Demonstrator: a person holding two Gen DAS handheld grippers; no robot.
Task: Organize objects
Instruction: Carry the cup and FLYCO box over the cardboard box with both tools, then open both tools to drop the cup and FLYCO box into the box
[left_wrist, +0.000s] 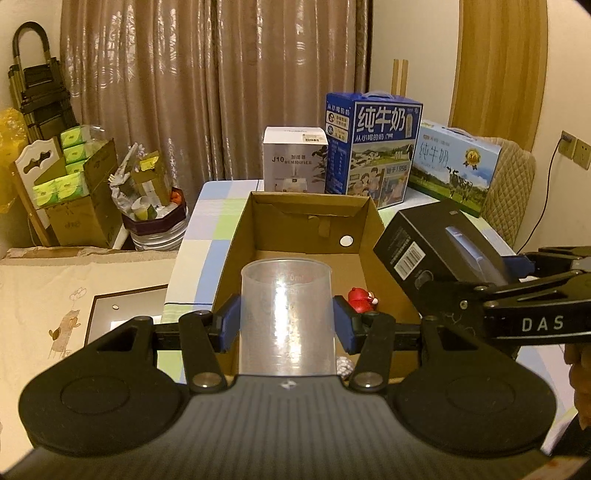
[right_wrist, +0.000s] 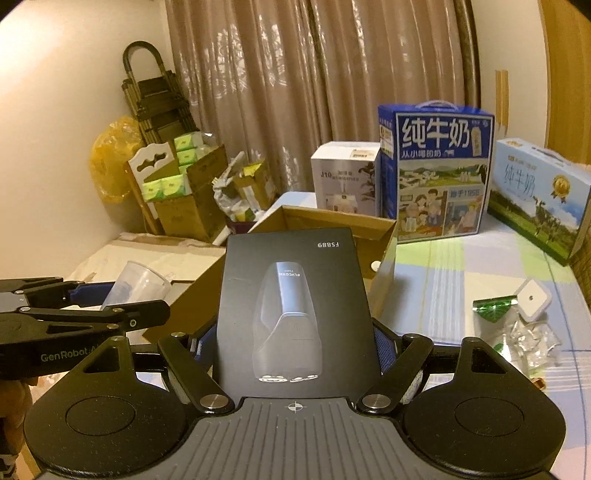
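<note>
Clear plastic and black card are both hanging at the open brown cardboard box (left_wrist: 258, 236), one in each gripper.

The left gripper (left_wrist: 286, 325) is clamping its blue pads on the sides of a translucent plastic measuring cup (left_wrist: 287, 317), holding it upright over the box's near edge, above a small red toy figure (left_wrist: 360, 299) lying inside. The right gripper (right_wrist: 293, 350) is pinching a flat black shaver box (right_wrist: 291, 310) by its long edges, tilted at the box's right wall. Beyond the cardboard box, a white humidifier carton (left_wrist: 293, 158) and a blue milk carton (left_wrist: 373, 147) are standing on the far checked tablecloth (right_wrist: 443, 280).
</note>
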